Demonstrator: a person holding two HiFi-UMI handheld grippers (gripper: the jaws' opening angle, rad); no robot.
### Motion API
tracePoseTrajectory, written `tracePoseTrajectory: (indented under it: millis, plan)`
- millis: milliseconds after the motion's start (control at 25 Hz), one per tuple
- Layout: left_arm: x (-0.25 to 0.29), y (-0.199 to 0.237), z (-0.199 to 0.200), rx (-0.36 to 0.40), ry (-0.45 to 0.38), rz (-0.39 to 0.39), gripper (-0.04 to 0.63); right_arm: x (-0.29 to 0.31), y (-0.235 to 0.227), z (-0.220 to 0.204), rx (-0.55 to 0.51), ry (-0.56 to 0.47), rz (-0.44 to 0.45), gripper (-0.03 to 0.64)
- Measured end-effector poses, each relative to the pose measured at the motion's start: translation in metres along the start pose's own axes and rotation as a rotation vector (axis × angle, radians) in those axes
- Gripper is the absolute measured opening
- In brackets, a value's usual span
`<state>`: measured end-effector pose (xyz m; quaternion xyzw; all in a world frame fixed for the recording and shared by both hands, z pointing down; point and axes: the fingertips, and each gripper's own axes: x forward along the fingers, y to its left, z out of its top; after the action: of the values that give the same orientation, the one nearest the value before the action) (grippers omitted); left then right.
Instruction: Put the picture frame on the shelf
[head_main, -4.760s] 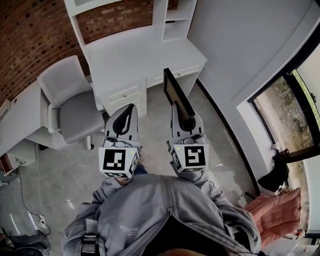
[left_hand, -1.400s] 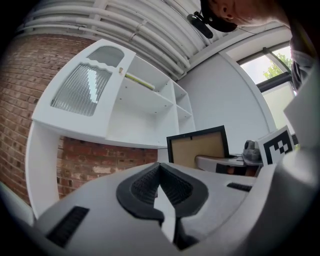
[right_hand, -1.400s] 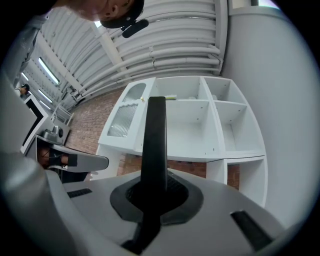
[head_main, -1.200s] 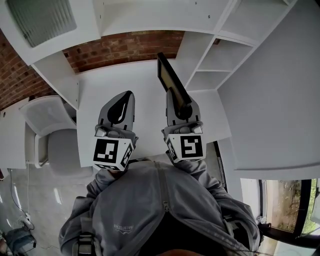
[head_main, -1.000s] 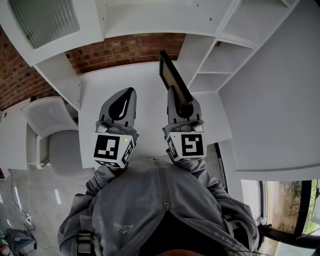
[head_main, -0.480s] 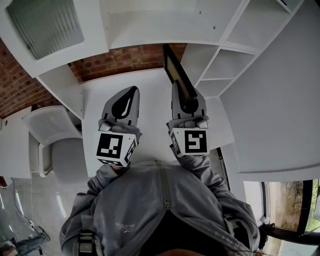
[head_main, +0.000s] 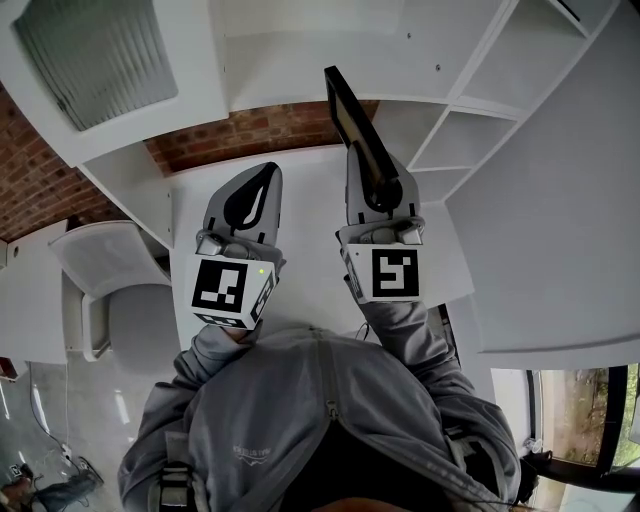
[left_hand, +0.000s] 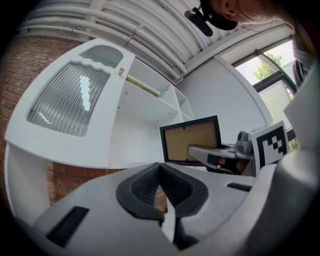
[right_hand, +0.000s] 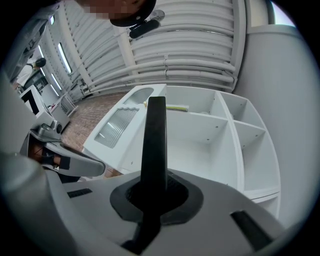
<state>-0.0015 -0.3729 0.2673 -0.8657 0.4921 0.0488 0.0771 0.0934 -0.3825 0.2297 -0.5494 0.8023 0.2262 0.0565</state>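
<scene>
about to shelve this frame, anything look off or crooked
Nothing stands out. The picture frame looks intact, clamped straight in the right claw before the white shelf; the left claw is shut and empty.

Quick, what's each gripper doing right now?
Left gripper: shut, nothing in it.
Right gripper: shut on the picture frame.
</scene>
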Motion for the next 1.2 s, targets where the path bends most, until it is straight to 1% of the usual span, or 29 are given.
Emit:
tracePoseTrajectory:
  millis: [120, 280, 360, 480, 640, 920, 1120, 1200]
  plan:
    - [0.004, 0.0, 0.007, 0.019, -0.004, -0.012, 0.006, 0.009, 0.003, 0.009, 0.012, -0.025, -0.002, 0.034]
    - [0.007, 0.005, 0.013, 0.031, -0.015, -0.013, 0.006, 0.02, 0.003, 0.018, -0.04, -0.046, 0.005, 0.034]
    - [0.008, 0.009, 0.015, 0.032, -0.019, -0.007, 0.006, 0.026, 0.003, 0.023, -0.084, -0.06, 0.005, 0.034]
    - [0.009, 0.014, 0.019, 0.03, -0.028, 0.001, 0.006, 0.036, 0.004, 0.03, -0.187, -0.069, 0.018, 0.034]
    - [0.01, 0.02, 0.021, 0.028, -0.034, 0.01, 0.006, 0.05, 0.008, 0.026, -0.342, -0.005, 0.061, 0.034]
    - [0.01, 0.028, 0.019, 0.019, -0.032, 0.018, 0.006, 0.073, 0.021, 0.019, -0.504, 0.039, 0.108, 0.034]
    - [0.01, 0.03, 0.018, 0.012, -0.032, 0.022, 0.006, 0.086, 0.039, 0.005, -0.707, 0.105, 0.172, 0.034]
    - [0.011, 0.03, 0.018, 0.01, -0.031, 0.022, 0.006, 0.091, 0.043, -0.003, -0.761, 0.142, 0.196, 0.034]
